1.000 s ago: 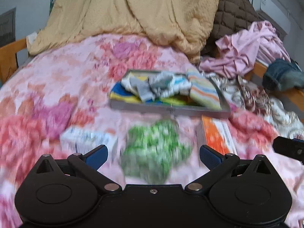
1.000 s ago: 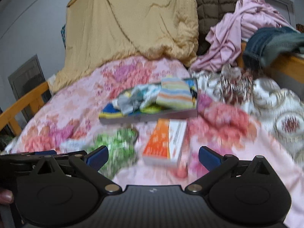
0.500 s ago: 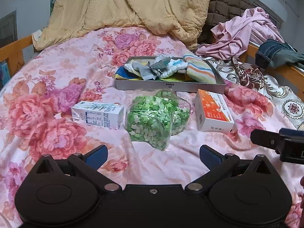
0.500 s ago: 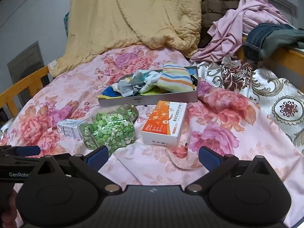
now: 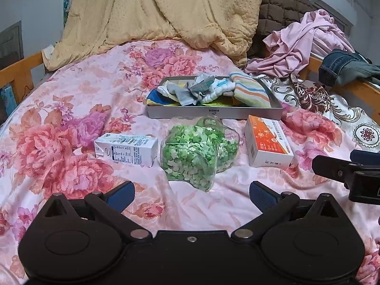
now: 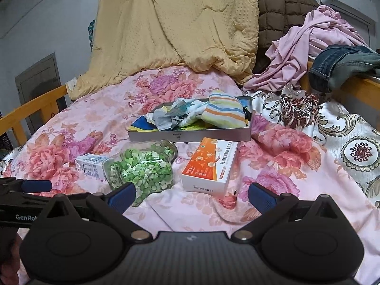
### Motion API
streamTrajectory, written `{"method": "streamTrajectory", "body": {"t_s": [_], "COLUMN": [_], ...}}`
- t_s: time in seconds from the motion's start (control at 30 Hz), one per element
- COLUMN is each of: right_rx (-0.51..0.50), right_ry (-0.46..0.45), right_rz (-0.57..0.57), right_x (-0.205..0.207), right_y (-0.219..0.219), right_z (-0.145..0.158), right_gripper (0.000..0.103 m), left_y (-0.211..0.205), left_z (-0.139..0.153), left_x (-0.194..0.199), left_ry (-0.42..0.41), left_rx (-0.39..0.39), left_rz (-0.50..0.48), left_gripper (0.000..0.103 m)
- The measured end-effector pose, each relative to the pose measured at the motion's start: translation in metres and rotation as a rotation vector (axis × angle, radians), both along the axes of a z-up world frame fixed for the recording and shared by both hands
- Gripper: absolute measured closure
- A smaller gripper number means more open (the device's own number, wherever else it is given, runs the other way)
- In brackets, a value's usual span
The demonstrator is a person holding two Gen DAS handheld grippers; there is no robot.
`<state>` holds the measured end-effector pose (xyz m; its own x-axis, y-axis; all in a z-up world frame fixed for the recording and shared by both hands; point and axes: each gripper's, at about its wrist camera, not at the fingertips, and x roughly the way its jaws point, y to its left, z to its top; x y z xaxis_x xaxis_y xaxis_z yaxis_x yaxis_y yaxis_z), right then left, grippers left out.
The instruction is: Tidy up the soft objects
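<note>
A grey metal tray [image 5: 213, 113] [image 6: 190, 135] lies on the floral bedspread, holding a pile of soft cloths and socks [image 5: 204, 90] [image 6: 190, 116], with a striped one [image 5: 251, 92] [image 6: 225, 112] at its right. In front of the tray lie a white carton [image 5: 127, 150] [image 6: 91, 166], a clear jar of green pieces [image 5: 197, 154] [image 6: 142, 169] on its side, and an orange-and-white box [image 5: 269, 142] [image 6: 210, 165]. My left gripper [image 5: 191, 196] is open and empty, just short of the jar. My right gripper [image 6: 191, 196] is open and empty, near the box.
A yellow quilt [image 5: 166, 11] and brown quilt [image 5: 280, 7] are heaped at the bed's far end. Pink clothes [image 5: 306, 42] and jeans [image 5: 344, 67] hang on the right wooden rail [image 5: 365, 92]. A patterned sheet [image 6: 332, 128] covers the right side. A wooden rail [image 5: 19, 76] runs along the left.
Both grippers have pulled back and risen from the bed; the tray and the three items in front of it now look farther away. The motion blur is gone. Both stay open.
</note>
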<state>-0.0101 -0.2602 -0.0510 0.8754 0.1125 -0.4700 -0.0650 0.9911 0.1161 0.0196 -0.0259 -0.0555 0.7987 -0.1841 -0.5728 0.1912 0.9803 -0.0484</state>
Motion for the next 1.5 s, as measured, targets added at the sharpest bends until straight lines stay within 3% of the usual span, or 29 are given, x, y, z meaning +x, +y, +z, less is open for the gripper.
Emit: {"method": "streamTrajectory", "body": {"t_s": [1.5], "right_rx": [-0.001], "right_ry": [-0.004], "right_rz": [-0.014], "right_x": [0.0014], "right_y": [-0.0044], "right_z": [-0.0005], "right_gripper": [0.0], "left_y": [0.0013], "left_z": [0.0009], "left_x": [0.002], "left_ry": [-0.007], "left_rx": [-0.007], "left_rz": [0.011], "left_gripper": [0.001]}}
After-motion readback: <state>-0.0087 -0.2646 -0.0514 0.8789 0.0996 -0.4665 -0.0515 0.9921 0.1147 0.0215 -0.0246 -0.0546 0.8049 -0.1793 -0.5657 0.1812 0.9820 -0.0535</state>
